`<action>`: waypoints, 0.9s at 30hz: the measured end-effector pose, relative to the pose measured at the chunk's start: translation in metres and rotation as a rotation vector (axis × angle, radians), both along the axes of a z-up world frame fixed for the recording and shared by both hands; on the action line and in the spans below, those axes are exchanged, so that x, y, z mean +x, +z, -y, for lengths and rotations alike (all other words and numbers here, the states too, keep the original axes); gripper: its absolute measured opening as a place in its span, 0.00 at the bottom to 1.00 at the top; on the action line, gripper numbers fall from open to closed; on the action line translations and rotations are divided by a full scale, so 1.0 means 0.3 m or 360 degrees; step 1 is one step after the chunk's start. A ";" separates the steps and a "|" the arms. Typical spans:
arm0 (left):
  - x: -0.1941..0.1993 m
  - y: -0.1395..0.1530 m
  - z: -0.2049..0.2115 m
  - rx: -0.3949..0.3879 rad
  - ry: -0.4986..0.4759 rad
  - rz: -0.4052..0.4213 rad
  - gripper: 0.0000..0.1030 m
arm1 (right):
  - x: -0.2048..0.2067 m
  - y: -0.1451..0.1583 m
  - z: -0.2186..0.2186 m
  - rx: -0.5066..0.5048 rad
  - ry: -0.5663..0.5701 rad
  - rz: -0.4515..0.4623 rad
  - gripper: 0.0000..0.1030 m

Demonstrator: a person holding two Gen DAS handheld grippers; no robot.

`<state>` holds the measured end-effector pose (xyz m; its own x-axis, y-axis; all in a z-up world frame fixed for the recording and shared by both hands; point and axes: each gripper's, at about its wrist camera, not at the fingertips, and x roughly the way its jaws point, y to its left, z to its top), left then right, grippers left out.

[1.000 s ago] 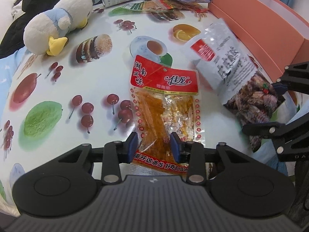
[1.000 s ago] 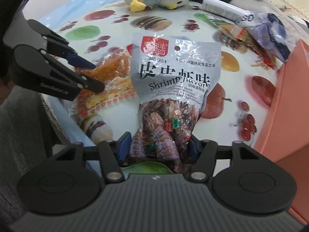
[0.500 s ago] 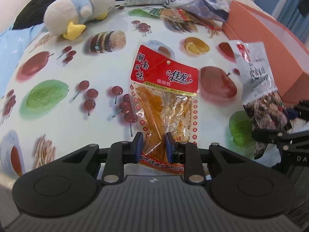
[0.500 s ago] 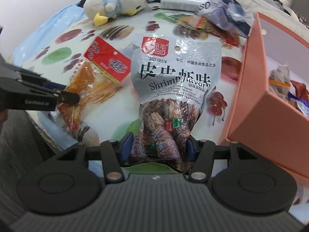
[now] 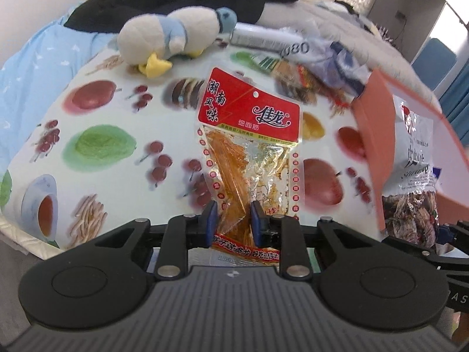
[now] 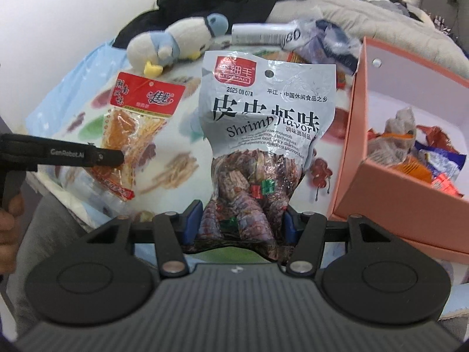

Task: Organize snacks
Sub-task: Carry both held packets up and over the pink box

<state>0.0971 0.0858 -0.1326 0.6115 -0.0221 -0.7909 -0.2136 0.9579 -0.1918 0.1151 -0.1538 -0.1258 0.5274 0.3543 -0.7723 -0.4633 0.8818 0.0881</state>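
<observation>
step: we carry both packets to the pink box [image 6: 351,135] at the tabletop's right edge | left gripper [image 5: 233,218] clamps red-topped packet [image 5: 249,152] | right gripper [image 6: 240,223] clamps shrimp packet [image 6: 263,135] | we clear the box wall first, then release inside

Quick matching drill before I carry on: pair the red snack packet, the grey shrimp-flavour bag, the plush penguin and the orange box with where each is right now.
Things:
1. red snack packet
2. grey shrimp-flavour bag
3. plush penguin
4. orange box

Places:
A. lying on the fruit-print tablecloth
B. in the left gripper
C. holding wrapped snacks
D. in the right gripper

Pairs: 1-B, 2-D, 3-A, 4-C
</observation>
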 end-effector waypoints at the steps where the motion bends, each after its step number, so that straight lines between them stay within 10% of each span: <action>1: -0.003 0.019 0.008 0.0001 -0.0004 0.0013 0.27 | -0.004 0.016 0.004 0.0012 -0.0006 0.0014 0.56; 27: -0.044 0.365 0.361 -0.0124 -0.0359 0.0290 0.27 | -0.170 0.314 0.284 0.0161 -0.0362 0.0307 0.56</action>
<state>0.0839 -0.0226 -0.0231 0.7160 -0.2298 -0.6592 0.0477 0.9582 -0.2822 0.0641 -0.2389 -0.0317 0.7352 0.2805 -0.6171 -0.2720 0.9559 0.1105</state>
